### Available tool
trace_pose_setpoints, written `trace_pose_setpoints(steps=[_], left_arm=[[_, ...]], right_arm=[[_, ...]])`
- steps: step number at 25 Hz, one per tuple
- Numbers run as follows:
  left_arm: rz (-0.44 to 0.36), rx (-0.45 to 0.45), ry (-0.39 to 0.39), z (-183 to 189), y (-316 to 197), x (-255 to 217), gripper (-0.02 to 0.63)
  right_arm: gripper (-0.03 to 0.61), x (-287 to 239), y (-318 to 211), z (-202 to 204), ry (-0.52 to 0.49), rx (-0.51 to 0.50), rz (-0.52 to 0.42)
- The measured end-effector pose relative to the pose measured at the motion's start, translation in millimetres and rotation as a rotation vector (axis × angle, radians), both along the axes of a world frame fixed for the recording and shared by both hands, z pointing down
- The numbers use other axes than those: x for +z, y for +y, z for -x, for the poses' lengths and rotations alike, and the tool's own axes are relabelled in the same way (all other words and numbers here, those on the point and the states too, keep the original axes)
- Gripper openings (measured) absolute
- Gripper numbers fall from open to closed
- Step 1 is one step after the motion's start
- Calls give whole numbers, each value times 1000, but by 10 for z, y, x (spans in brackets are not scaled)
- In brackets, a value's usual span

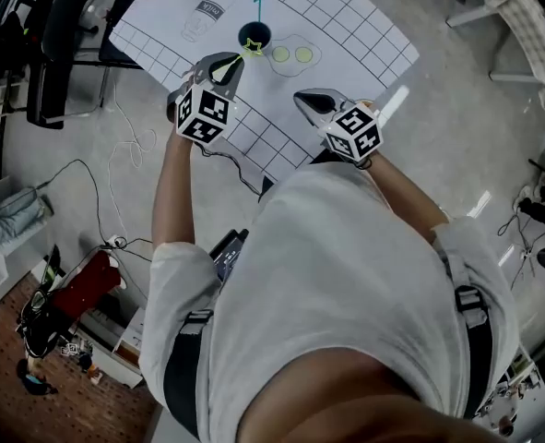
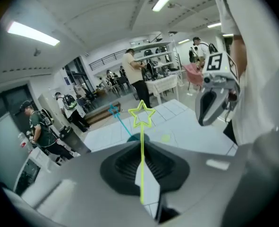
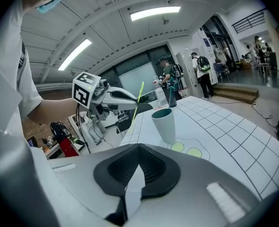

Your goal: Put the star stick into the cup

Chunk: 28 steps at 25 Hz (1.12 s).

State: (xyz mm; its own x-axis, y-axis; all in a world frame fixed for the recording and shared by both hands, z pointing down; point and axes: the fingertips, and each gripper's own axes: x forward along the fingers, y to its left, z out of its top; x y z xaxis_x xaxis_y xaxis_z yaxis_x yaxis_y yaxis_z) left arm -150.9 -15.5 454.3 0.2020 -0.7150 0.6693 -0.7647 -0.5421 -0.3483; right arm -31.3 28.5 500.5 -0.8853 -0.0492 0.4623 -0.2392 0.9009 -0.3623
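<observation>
Left gripper [image 1: 224,66] is clamped on the lower end of the yellow star stick [image 1: 251,49]. The stick's long axis points on toward the cup [image 1: 254,36], star end just beside its near rim. Right gripper [image 1: 307,101], jaws together and empty, sits farther from the cup.

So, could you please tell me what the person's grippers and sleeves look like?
Both the left gripper and the right gripper have smooth grey tapered shells with dark ribbed pads. Each carries a white cube with black square markers. The person wears a white short-sleeved shirt and dark shoulder straps.
</observation>
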Motion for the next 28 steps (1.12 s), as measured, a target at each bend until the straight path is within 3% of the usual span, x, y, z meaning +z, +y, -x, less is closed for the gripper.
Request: trace_pose_setpoints(steps=[6,12,15,19,28], left_arm=[[-222,-182,158,71,-305,-671,18],[-505,-458,447,377,-472,-1318,19],[-600,-562,601,581,-508,-1572,19],[-619,-634,666,705,-578,-1491,20],[-484,-634,729,531,-689,-819,20]], right_arm=[[-2,-170,-190,82,-37,5,-5],[-2,-262,-297,96,-44,12,-13],[-2,-250,-320,43,-34,25,-7],[-2,-146,-323,-62,-3,44,4],[-2,25,-294,-305,56,104,15]])
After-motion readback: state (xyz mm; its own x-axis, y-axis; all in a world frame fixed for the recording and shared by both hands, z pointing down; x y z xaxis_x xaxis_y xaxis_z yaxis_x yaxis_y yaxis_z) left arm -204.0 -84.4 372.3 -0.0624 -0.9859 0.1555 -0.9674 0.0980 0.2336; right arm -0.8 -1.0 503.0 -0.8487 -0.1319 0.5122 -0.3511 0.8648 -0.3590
